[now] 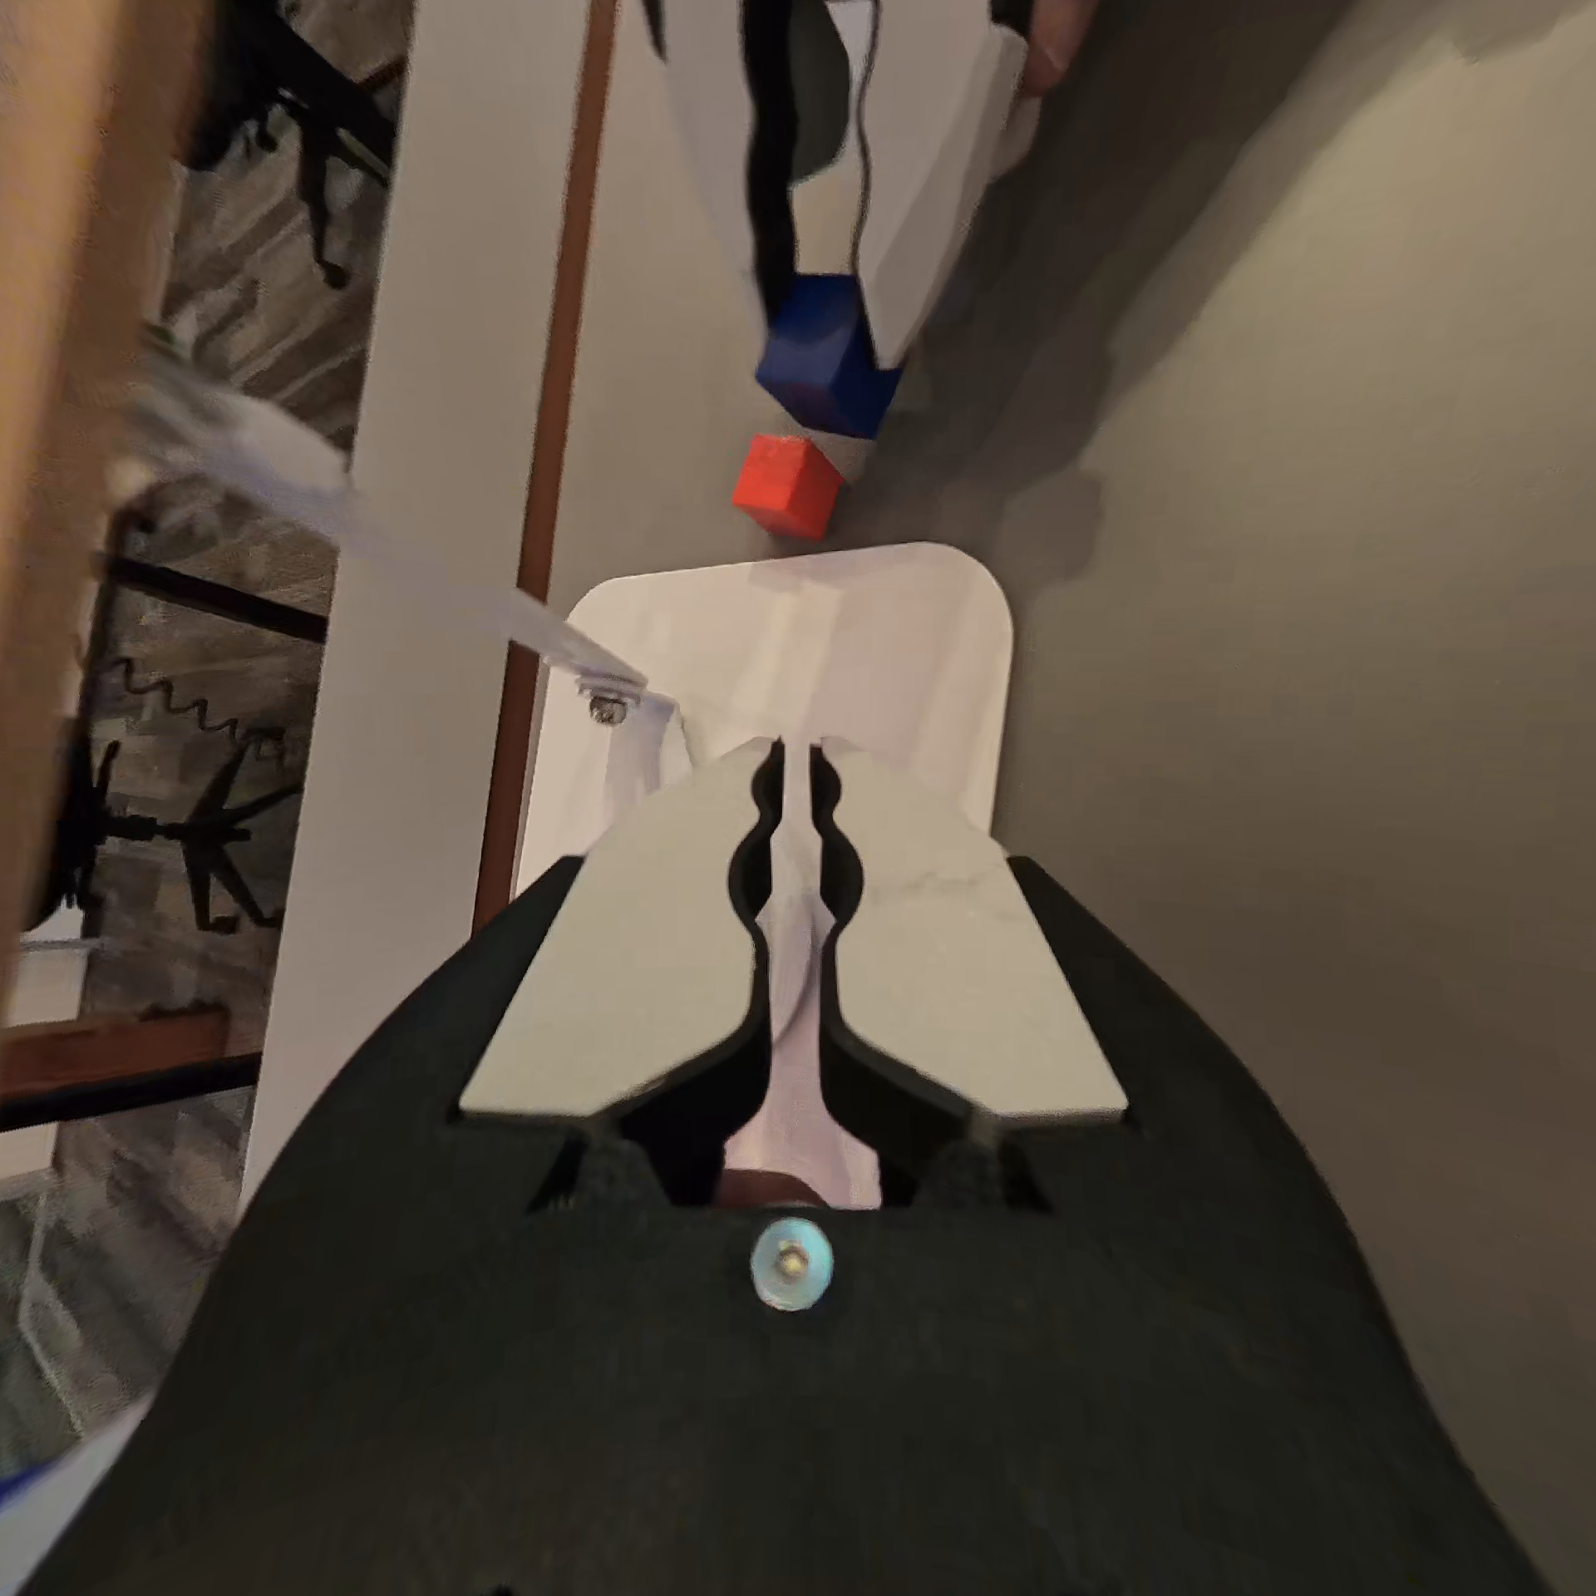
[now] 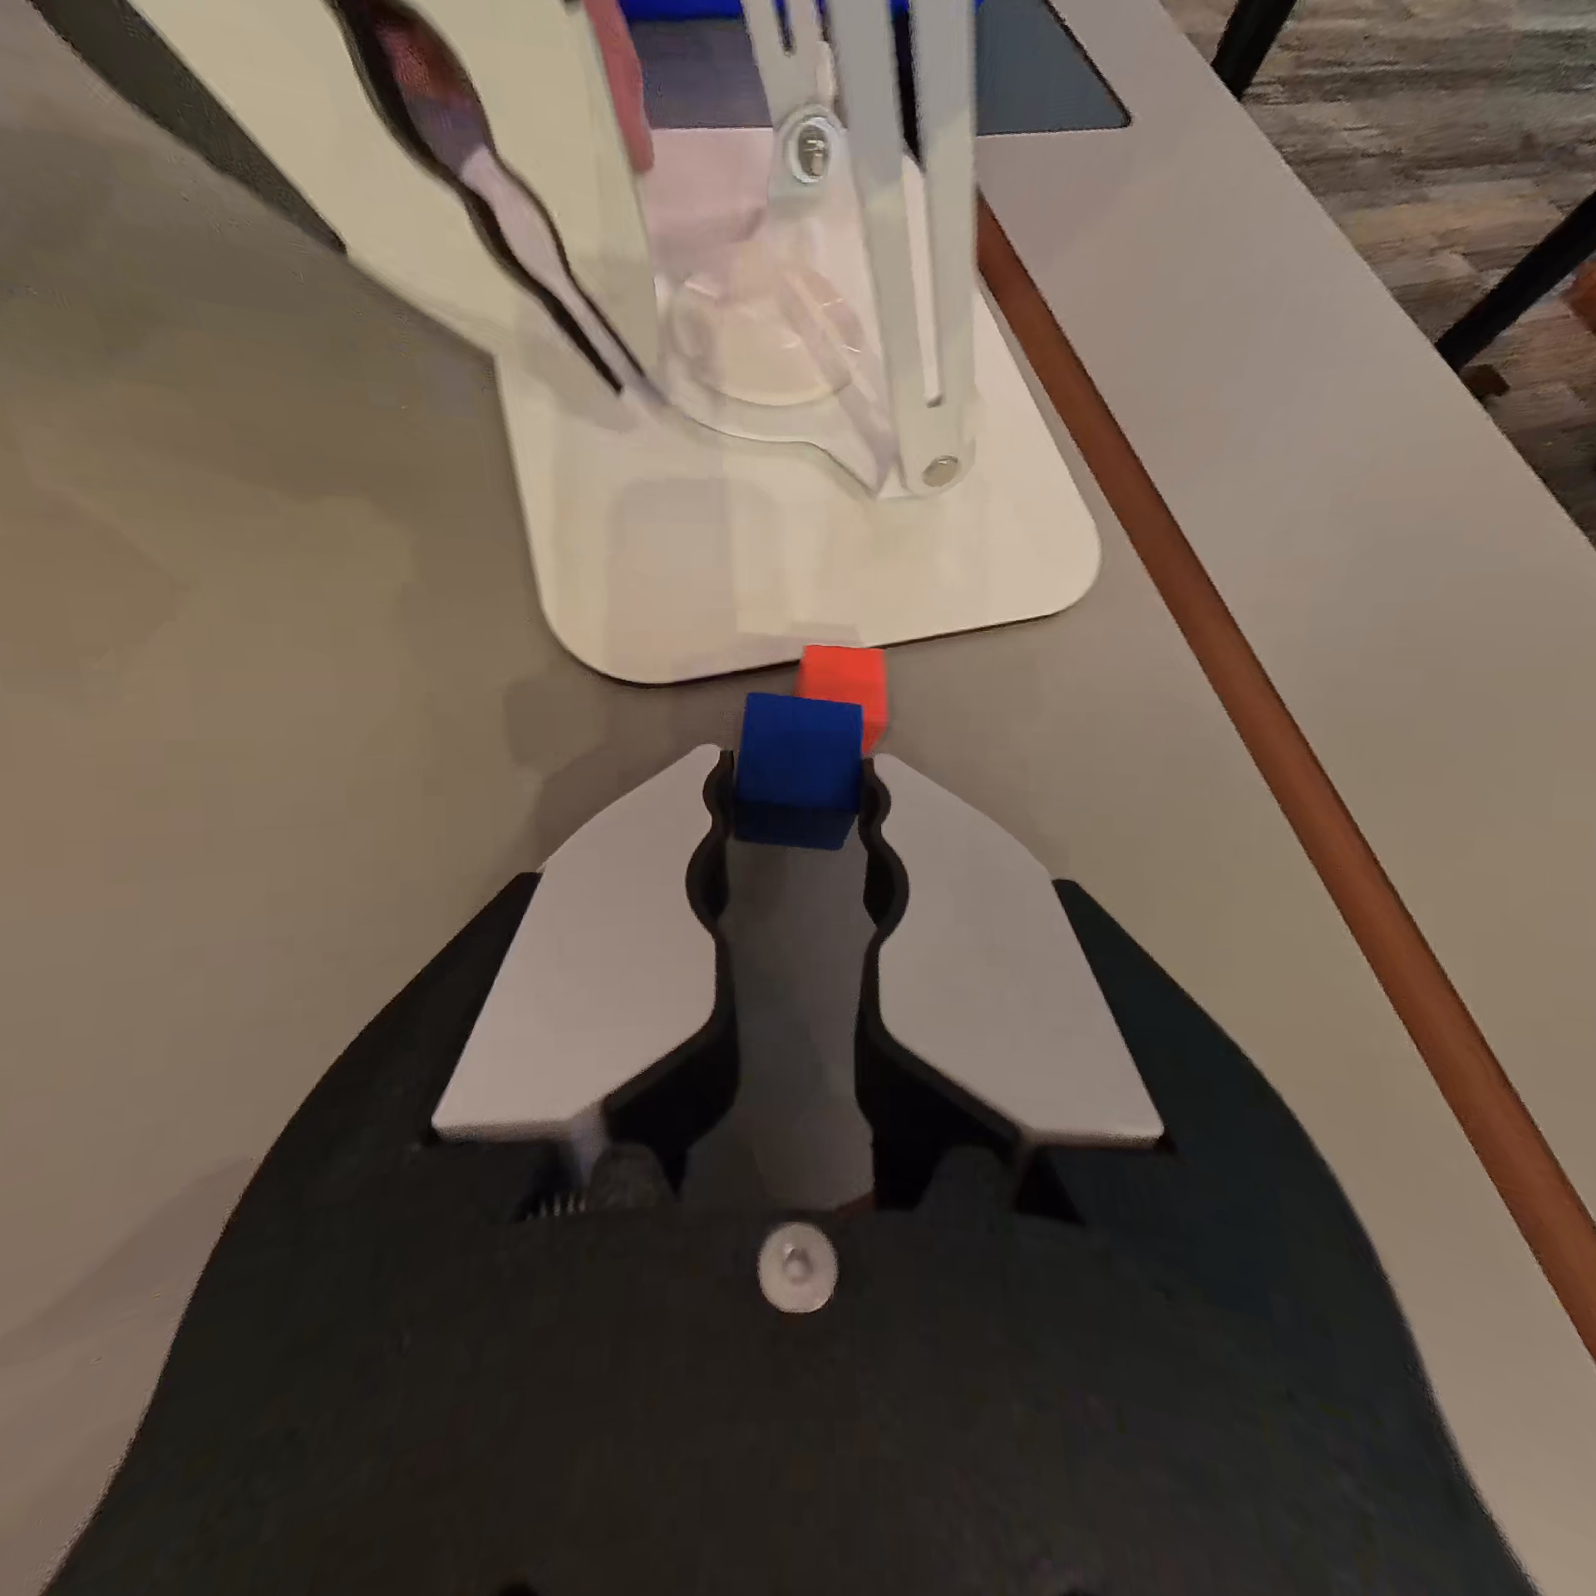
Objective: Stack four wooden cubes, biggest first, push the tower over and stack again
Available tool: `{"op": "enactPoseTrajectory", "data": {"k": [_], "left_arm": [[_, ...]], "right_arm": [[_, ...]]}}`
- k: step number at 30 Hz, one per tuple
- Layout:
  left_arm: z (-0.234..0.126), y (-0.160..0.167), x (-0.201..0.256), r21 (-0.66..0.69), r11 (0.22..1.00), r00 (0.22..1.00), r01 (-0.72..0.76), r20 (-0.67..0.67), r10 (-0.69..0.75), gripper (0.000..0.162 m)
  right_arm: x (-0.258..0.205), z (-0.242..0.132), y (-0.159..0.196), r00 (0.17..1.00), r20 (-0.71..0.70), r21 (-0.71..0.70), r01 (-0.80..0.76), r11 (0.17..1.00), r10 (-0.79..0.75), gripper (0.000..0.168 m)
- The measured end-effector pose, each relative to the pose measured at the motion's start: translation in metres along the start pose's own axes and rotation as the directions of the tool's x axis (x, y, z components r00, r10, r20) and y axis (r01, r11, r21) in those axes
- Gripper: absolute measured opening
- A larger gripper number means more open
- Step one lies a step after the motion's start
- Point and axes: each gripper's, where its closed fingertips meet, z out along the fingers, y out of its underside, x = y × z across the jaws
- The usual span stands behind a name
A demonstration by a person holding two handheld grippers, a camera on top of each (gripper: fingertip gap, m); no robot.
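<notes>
In the left wrist view, the left claw [image 1: 796, 750] fills the lower half of the frame, its two pale fingers nearly pressed together with only a thin slit between the tips and nothing in it. It hangs over a white plate [image 1: 941, 630] with rounded corners that lies on the grey bench [image 1: 1295, 604]. Just past the plate's far edge, above the middle of the frame, a red cube [image 1: 784, 490] sits on the bench. Right behind it a blue cube [image 1: 825, 356] is pinched by the right claw [image 1: 829, 363], which reaches in from the top of the frame. A brown strip [image 1: 561, 363] runs along the bench edge at the left. In the right wrist view, the right claw [image 2: 799, 777] sits at the centre, its fingers closed on the blue cube [image 2: 794, 769] at the tips. The red cube [image 2: 851, 682] lies just beyond and slightly right, touching or nearly touching the near edge of the white plate [image 2: 777, 596]. The left claw [image 2: 630, 393] comes down from the top of the frame, blurred, its tips close to the plate.
</notes>
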Motion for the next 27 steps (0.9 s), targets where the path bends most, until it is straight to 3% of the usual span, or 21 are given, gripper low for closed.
{"op": "enactPoseTrajectory", "data": {"k": [6,10,15,17,24,27], "left_arm": [[-0.068,0.005,0.027,0.011,0.998,0.998,0.064,0.012,-0.064,0.004],[-0.111,0.021,0.046,0.007,0.992,0.991,0.124,0.049,-0.124,0.003],[-0.140,0.047,0.075,-0.027,0.985,0.982,0.172,0.089,-0.169,0.003],[-0.145,0.055,0.084,-0.010,0.976,0.971,0.219,0.097,-0.217,0.003],[-0.159,0.074,0.103,0.077,0.936,0.927,0.345,0.130,-0.352,0.005],[-0.155,0.080,0.100,0.087,0.923,0.911,0.376,0.150,-0.385,0.006]], "right_arm": [[-0.076,-0.016,-0.045,0.972,0.208,0.094,0.093,0.991,-0.111,0.028],[-0.141,0.000,-0.036,0.923,0.358,0.049,0.130,0.990,-0.139,0.027],[-0.182,0.024,-0.026,0.903,0.390,0.000,0.196,0.981,-0.180,0.028],[-0.173,0.019,-0.032,0.911,0.375,0.020,0.178,0.984,-0.172,0.052],[-0.051,-0.012,-0.029,0.996,0.092,0.118,-0.014,0.993,0.003,0.052],[-0.010,-0.002,-0.013,0.997,0.004,0.052,-0.075,0.996,0.075,0.053]]}}
